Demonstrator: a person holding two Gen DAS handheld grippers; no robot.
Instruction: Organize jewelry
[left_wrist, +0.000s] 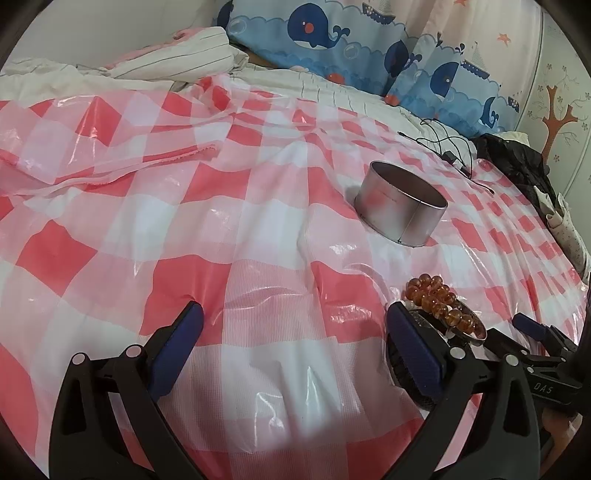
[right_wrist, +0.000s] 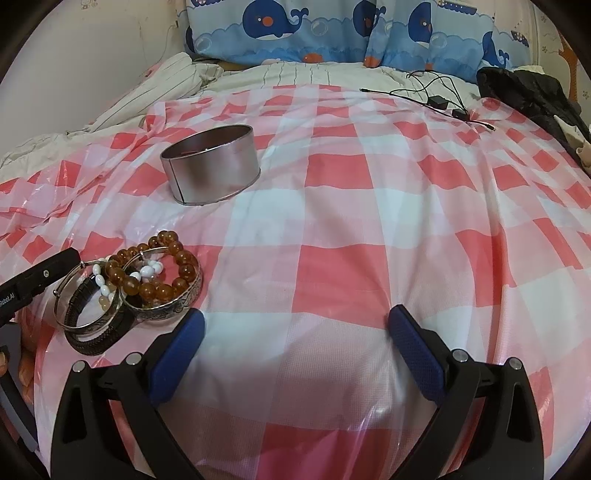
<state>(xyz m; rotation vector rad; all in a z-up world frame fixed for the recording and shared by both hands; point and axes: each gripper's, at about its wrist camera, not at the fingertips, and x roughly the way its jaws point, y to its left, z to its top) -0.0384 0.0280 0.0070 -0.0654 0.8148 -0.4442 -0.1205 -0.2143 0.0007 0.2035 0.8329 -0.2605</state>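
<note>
Hovering over the red-and-white checked plastic sheet, the right gripper has its blue-padded fingers spread wide with nothing between them. The left gripper is likewise spread wide and holds nothing; its right-hand finger stands just in front of the jewelry, whether touching I cannot tell. Just ahead and left of the right gripper lies one pile of jewelry: one amber bead bracelet, one white bead bracelet, one broad engraved silver bangle, one thin silver bangle, one black braided band. Farther ahead and left stands one round silver tin, open on top, apart from the pile. Beyond lie two whale-print pillows.
</note>
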